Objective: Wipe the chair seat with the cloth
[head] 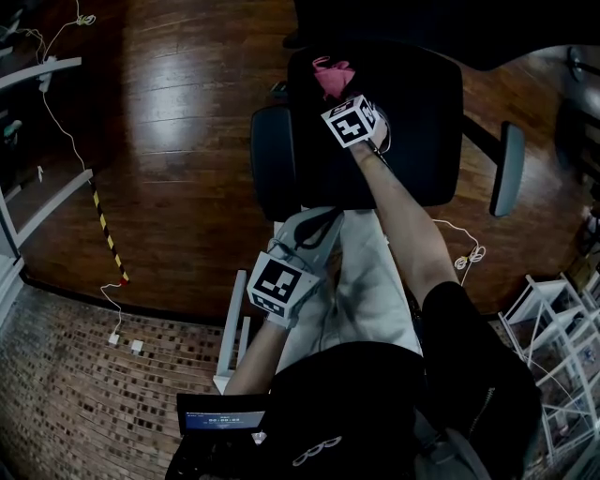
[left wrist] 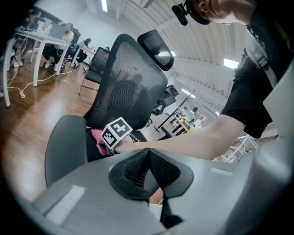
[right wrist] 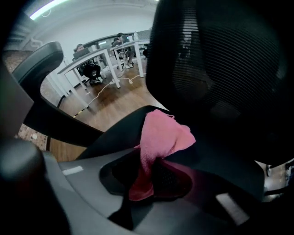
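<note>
Head view: right gripper (head: 339, 101) is out over the black chair seat (head: 422, 141), pink cloth (head: 330, 75) bunched at its tip. Left gripper (head: 309, 234) hangs back by the lap. Left gripper view: jaws pressed together, nothing between. Right gripper view: jaws pinching the cloth above the seat.

This is an open-plan office. A black office chair (head: 422, 141) with a mesh back, headrest and armrests stands at twelve o'clock in the head view, on a dark wood floor (head: 178, 141). In the left gripper view, white desks (left wrist: 39, 42) at ten o'clock have people (left wrist: 69, 33) seated at them, and strip lights (left wrist: 104, 5) run along the ceiling at twelve o'clock. In the head view, white cables (head: 58, 108) trail over the floor at ten o'clock, striped tape (head: 105, 234) lies at nine, and white wire racks (head: 553, 347) stand at four.
</note>
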A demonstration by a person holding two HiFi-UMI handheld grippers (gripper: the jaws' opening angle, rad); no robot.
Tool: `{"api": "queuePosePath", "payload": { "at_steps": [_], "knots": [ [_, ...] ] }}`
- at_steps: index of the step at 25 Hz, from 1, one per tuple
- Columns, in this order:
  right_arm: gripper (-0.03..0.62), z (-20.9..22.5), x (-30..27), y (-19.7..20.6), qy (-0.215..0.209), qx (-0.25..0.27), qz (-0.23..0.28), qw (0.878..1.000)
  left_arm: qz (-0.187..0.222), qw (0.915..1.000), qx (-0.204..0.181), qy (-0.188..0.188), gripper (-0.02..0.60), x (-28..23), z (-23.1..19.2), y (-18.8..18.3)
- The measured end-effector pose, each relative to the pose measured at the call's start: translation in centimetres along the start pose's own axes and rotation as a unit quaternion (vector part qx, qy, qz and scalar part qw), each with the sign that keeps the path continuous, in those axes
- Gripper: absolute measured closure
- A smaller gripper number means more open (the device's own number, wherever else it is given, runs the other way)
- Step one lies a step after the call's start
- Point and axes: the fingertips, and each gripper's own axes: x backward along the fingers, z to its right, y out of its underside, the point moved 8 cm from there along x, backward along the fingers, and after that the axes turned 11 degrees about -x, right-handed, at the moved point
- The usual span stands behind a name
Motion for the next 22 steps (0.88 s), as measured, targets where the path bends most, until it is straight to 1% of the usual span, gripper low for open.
{"api": "queuePosePath", "payload": {
  "at_steps": [2,5,9,11,13,15,18,22],
  "knots": [
    [0.526,-2.0,0.0,-0.4,-0.030,0.004,0.008,1.000,0.000,1.0000,0.000,0.001,0.589,0.4,-0.1,0.1],
    [0.526,-4.1,0.1,-0.7,-0.085,-0.006,0.018,0.996,-0.004,1.0000,-0.003,0.004,0.589,0.7,-0.3,0.1],
    [0.526,-7.2,0.5,-1.0,-0.179,-0.010,0.039,0.983,-0.011,0.9999,-0.009,0.006,0.589,1.0,-0.6,0.1],
    [0.526,-8.3,0.6,-0.8,-0.205,-0.001,0.044,0.978,-0.014,0.9998,-0.013,0.008,0.589,1.0,-0.7,-0.1],
    [0.526,-8.4,0.4,0.0,-0.199,0.007,0.035,0.979,-0.017,0.9997,-0.017,0.009,0.589,0.8,-0.6,-0.2],
    [0.526,-7.3,0.2,1.0,-0.179,-0.002,0.028,0.983,-0.020,0.9996,-0.019,0.010,0.589,0.6,-0.5,-0.3],
    [0.526,-4.8,0.3,2.3,-0.156,-0.033,0.026,0.987,-0.024,0.9994,-0.019,0.014,0.589,0.2,-0.1,-0.2],
    [0.526,-0.8,0.7,3.9,-0.115,-0.053,0.017,0.992,-0.030,0.9991,-0.022,0.022,0.589,-0.8,0.7,-0.2]
  ]
}}
